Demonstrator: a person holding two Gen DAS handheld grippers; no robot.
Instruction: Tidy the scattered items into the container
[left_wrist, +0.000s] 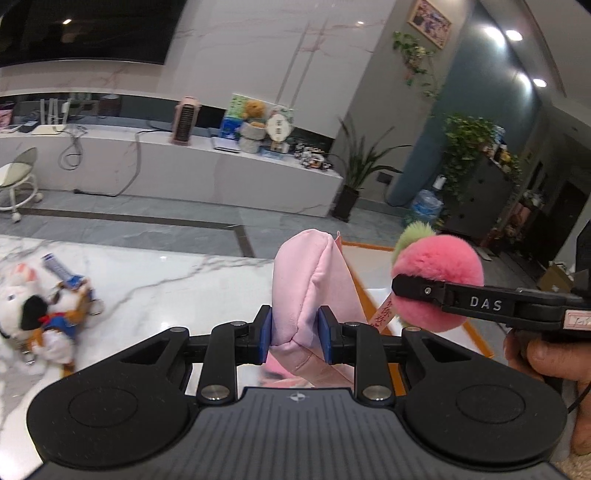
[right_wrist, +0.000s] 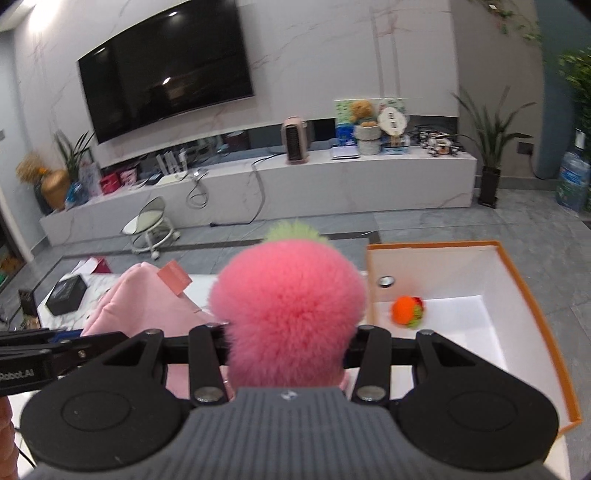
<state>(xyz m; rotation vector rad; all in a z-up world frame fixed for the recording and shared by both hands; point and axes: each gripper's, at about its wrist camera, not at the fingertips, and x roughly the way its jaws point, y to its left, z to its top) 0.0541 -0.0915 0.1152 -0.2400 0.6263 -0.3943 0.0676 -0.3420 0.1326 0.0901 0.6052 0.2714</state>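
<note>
My left gripper (left_wrist: 294, 334) is shut on a pink fabric pouch (left_wrist: 314, 288) and holds it up above the marble table; the pouch also shows in the right wrist view (right_wrist: 144, 310). My right gripper (right_wrist: 290, 345) is shut on a pink fluffy pom-pom with a green tuft (right_wrist: 288, 299), also seen in the left wrist view (left_wrist: 439, 266), held to the right of the pouch. The orange-rimmed white box (right_wrist: 532, 295) lies to the right and holds a small orange plush ball (right_wrist: 406, 310) and a round metal piece (right_wrist: 386, 281).
Plush toys (left_wrist: 40, 317) and a blue tube (left_wrist: 59, 271) lie on the marble table (left_wrist: 166, 273) at the left. A black box (right_wrist: 66, 295) sits at the table's far left edge. A TV console and a stool stand beyond.
</note>
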